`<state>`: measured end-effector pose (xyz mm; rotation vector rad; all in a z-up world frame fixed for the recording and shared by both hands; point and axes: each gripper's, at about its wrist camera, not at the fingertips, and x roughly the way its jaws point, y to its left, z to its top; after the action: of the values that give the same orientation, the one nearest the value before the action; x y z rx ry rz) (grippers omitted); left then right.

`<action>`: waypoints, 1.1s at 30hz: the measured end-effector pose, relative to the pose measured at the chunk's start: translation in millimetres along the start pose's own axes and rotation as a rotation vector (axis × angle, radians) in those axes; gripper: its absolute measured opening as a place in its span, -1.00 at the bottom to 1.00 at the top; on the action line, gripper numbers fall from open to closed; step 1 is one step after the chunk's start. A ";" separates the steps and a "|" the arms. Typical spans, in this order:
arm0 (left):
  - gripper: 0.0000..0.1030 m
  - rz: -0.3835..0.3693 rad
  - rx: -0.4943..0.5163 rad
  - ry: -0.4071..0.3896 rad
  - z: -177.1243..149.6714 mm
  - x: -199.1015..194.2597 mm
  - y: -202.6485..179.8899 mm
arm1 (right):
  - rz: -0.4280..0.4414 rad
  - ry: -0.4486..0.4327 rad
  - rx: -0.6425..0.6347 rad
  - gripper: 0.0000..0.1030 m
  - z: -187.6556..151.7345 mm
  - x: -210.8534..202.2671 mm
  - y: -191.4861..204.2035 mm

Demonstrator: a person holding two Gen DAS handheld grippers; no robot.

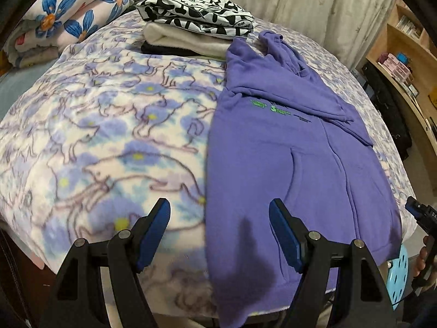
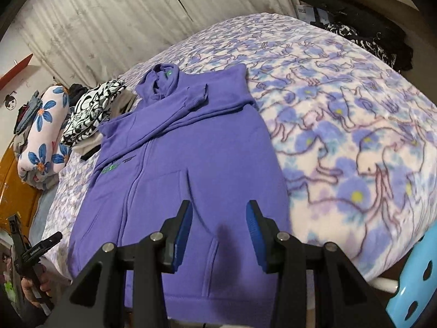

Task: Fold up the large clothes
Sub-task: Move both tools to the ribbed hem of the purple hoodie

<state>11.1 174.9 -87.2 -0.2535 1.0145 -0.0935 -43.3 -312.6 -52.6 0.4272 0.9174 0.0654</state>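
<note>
Left gripper [image 1: 220, 232]: blue-padded fingers spread wide, nothing between them, hovering over the near bed edge where the hoodie's left side edge meets bare blanket. Right gripper [image 2: 220, 235]: fingers parted, narrower gap, nothing pinched, above the hem area of the hoodie.

Purple hoodie [image 1: 286, 142] lies flat, front up, hem at the near edge of the bed and slightly overhanging it. Soft fleece-like knit, zip down the centre, kangaroo pockets, small green print on the chest. Both sleeves already folded across the chest; hood crumpled at the far end.

Blanket [image 1: 95, 136]: plush, cat-and-flower print in lilac and white. Wide bare stretches on both sides of the hoodie, so there is open room left and right.

Light blue perforated stool [image 2: 415, 281] sits just off the near bed edge on the right side.

Farther: stack of folded clothes [image 1: 196, 27], black-and-white print on top, cream and dark layers below, touching the hoodie's shoulder near the hood. Rolled floral bedding [image 1: 68, 13] beyond that. Pale curtain [image 2: 109, 22] behind the bed; wooden shelves [image 1: 404, 46] at far right.
</note>
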 end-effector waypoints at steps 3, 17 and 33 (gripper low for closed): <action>0.42 -0.012 -0.005 0.006 -7.1 -0.7 -2.1 | 0.025 0.009 0.013 -0.21 -6.9 -1.7 -0.4; 0.42 -0.061 0.004 0.031 -46.9 9.1 -5.9 | 0.016 0.019 0.031 -0.21 -42.6 -11.7 -14.9; 0.43 -0.201 0.006 0.035 -64.8 10.0 4.1 | -0.067 0.062 -0.015 -0.21 -57.4 -23.2 -58.6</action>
<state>-38.7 166.1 -129.0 -0.3489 1.0213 -0.2841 -109.7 -352.6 -88.1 0.3822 0.9911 0.0244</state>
